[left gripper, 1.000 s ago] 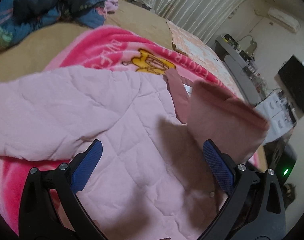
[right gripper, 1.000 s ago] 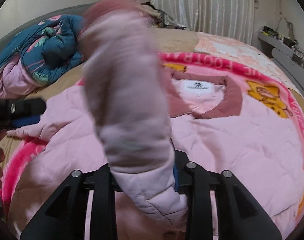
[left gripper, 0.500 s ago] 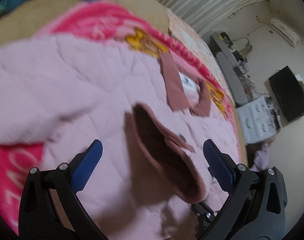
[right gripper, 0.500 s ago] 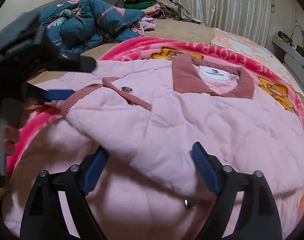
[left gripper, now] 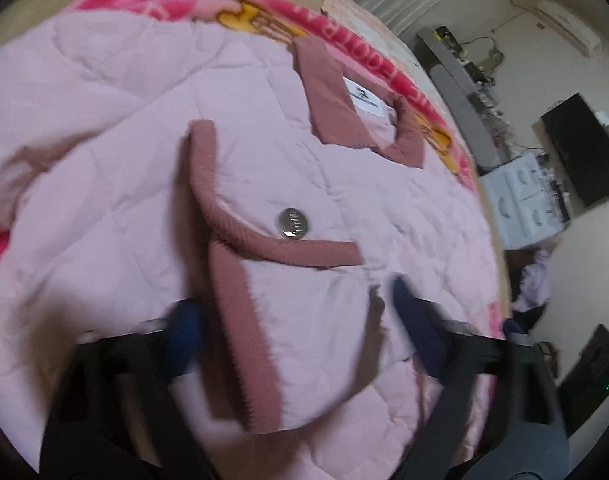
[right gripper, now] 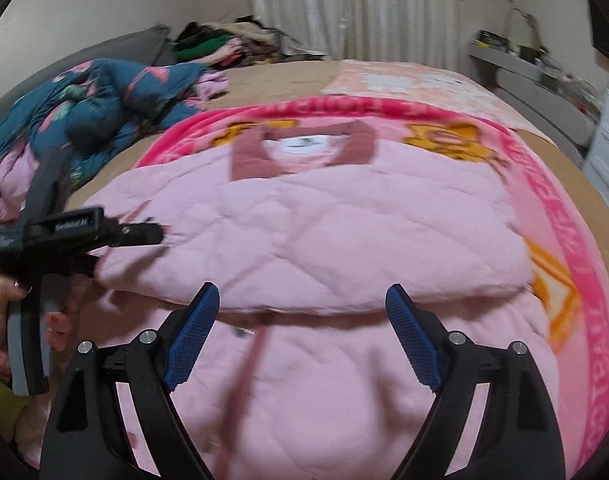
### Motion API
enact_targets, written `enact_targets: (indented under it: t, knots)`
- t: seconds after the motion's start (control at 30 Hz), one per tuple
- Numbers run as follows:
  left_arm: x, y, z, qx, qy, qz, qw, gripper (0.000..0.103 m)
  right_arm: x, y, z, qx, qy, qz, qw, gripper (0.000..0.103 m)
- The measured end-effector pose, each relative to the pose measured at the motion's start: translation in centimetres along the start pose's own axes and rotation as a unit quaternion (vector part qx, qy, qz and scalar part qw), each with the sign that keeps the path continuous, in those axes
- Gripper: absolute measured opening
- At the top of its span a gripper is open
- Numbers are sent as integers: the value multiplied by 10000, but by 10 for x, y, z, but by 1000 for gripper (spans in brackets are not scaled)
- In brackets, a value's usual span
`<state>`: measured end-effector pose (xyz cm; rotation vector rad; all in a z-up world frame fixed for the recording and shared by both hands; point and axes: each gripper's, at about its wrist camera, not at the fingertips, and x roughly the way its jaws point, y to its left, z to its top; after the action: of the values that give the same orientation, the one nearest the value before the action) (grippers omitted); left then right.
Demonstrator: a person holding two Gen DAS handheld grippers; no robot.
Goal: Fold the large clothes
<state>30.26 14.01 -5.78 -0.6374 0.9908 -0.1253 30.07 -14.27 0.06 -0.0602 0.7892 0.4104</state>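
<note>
Pink quilted jacket (right gripper: 324, 232) lies flat on the pink blanket (right gripper: 552, 208) on the bed, directly ahead of both tools. Left tool (left gripper: 292, 320) spread wide, straddling the folded sleeve cuff (left gripper: 240, 312), holding nothing. Right tool (right gripper: 302, 336) wide open, empty.

The pale pink quilted cloth jacket (left gripper: 344, 184) is showing a soft, matt, stitched surface, its dusty-rose ribbed trim (left gripper: 240, 312) looking fuzzy and its round metal snap button (left gripper: 292, 222) glinting. The bright pink fleece blanket (right gripper: 552, 216) under it is looking plush. The right hand-held gripper (right gripper: 302, 336) is showing textured blue pads (right gripper: 414, 344) on matt black plastic arms with shiny metal screws.
</note>
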Motion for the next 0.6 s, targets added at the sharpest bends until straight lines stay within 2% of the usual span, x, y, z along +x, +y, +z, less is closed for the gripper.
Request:
enact_targets:
  t: [0.03, 0.07, 0.1, 0.13, 0.23, 0.4, 0.5, 0.6]
  knots:
    - [0, 1, 2, 3, -23, -87, 10000, 32, -1, -5, -1, 66, 0, -39, 10000, 84]
    - [-1, 1, 3, 22, -59, -112, 9999, 23, -4, -14, -4, 190, -9, -98, 9998, 84]
    - [-3, 1, 4, 71, -117, -149, 9998, 19, -5, -18, -5, 254, -21, -130, 9996, 84]
    - [-7, -3, 6, 197, -233, -95, 9995, 9, -7, -25, -5, 346, -49, -164, 9993, 84]
    - [-25, -12, 17, 475, -550, -113, 9973, 6, -11, -36, -4, 483, -86, -264, 9984, 84]
    - [-63, -30, 36, 1209, -1329, 111, 9837, 5, -17, -48, 6, 402, -191, -410, 9982, 84]
    - [-58, -26, 39, 1261, -1272, 228, 9836, 5, -8, -57, 18, 376, -103, -628, 9973, 84]
    - [-37, -11, 39, 1100, -1019, 455, 9876, 5, 2, -66, 29, 486, -60, -565, 9972, 84]
